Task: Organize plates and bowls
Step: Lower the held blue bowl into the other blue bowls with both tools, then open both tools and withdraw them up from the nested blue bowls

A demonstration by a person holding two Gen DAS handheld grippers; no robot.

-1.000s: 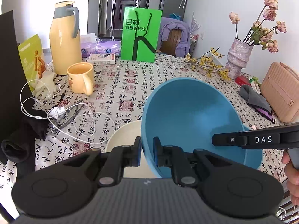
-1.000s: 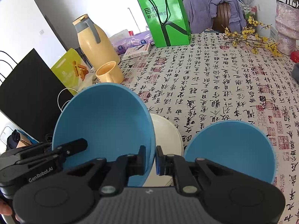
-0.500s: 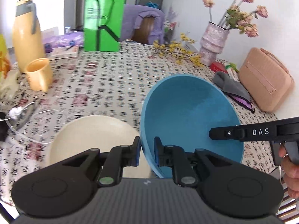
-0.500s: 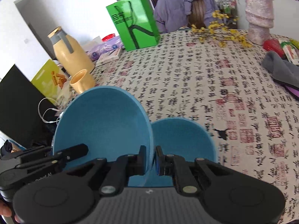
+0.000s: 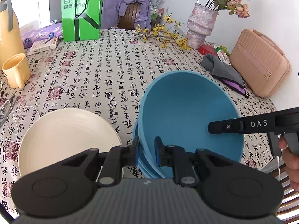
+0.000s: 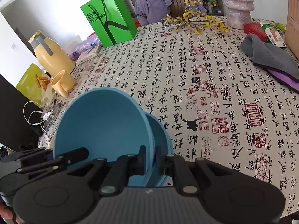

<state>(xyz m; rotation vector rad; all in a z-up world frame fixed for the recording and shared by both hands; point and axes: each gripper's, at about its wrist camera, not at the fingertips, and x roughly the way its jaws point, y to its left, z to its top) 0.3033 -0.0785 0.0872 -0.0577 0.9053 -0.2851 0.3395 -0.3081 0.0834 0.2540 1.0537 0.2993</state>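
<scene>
A blue bowl is held tilted between both grippers, right over a second blue bowl whose rim shows just under it. My left gripper is shut on the upper bowl's near rim. My right gripper is shut on the same bowl's rim from the other side; its fingers reach in from the right in the left wrist view. A cream plate lies flat on the tablecloth to the left of the bowls.
A yellow mug, yellow thermos, green paper bag, white cable, flower vase, grey cloth and pink bag ring the patterned table.
Both grippers carried the blue bowl to the right, off the cream plate, and lowered it onto the second blue bowl. The plate now lies uncovered on the left.
</scene>
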